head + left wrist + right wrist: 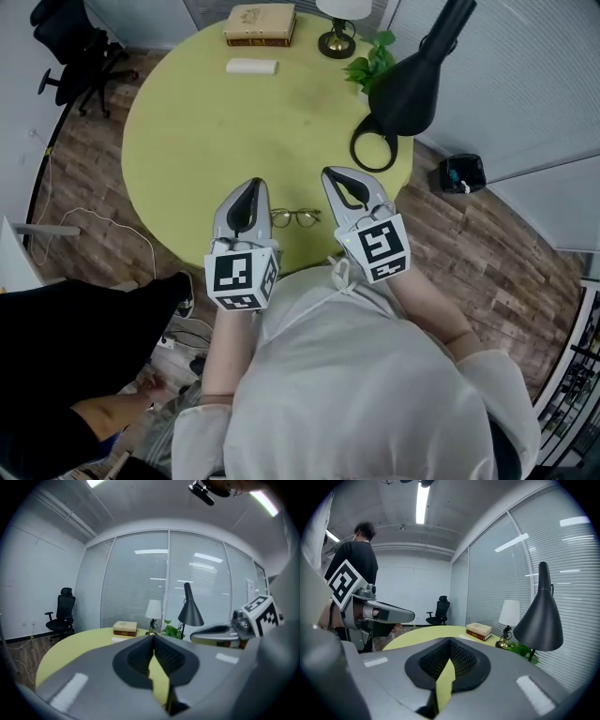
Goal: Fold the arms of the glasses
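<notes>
The person holds 2 grippers up over the near edge of a round yellow-green table point(187, 122). The left gripper point(252, 185) has its jaws pressed together at the tips, and nothing is between them. The right gripper point(330, 174) is the same: its jaws are closed tight and it holds nothing. The glasses point(295, 217) lie flat on the table, close to its near edge. In the head view they show between the 2 grippers. No gripper touches them. They are too small to tell how their arms sit. Both grippers point out across the table, tipped only a little down. At the far side of the table lies a book point(260, 23), and a small white block point(251, 66) lies just in front of it. Beside the book stands a small lamp point(338, 28) with a white shade. Near that is a green plant point(373, 62), and a big black desk lamp point(408, 89) leans over the table's right side. A black office chair point(70, 47) stands on the wood floor, well apart from the table. Another person in black point(75, 328) is at the left.
</notes>
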`<state>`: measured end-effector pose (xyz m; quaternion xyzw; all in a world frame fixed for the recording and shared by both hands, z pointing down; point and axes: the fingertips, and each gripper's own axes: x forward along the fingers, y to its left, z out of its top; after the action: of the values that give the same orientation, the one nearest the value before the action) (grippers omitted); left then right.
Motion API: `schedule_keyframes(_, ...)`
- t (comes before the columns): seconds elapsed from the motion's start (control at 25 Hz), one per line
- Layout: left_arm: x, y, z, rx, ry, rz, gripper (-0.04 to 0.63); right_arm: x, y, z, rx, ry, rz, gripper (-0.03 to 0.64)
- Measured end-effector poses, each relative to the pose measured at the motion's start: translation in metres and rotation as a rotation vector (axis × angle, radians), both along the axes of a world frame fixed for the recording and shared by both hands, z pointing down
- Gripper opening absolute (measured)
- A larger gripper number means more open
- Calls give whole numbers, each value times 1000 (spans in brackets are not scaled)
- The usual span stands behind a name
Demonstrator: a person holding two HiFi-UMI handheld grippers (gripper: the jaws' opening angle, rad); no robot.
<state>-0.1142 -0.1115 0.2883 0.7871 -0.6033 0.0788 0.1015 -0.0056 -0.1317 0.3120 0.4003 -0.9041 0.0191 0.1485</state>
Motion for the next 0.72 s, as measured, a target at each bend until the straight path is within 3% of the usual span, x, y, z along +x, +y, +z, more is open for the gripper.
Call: schedule_keyframes(0.72, 10, 0, 6, -16, 10, 20, 6, 6, 5, 6, -19, 16, 13, -3)
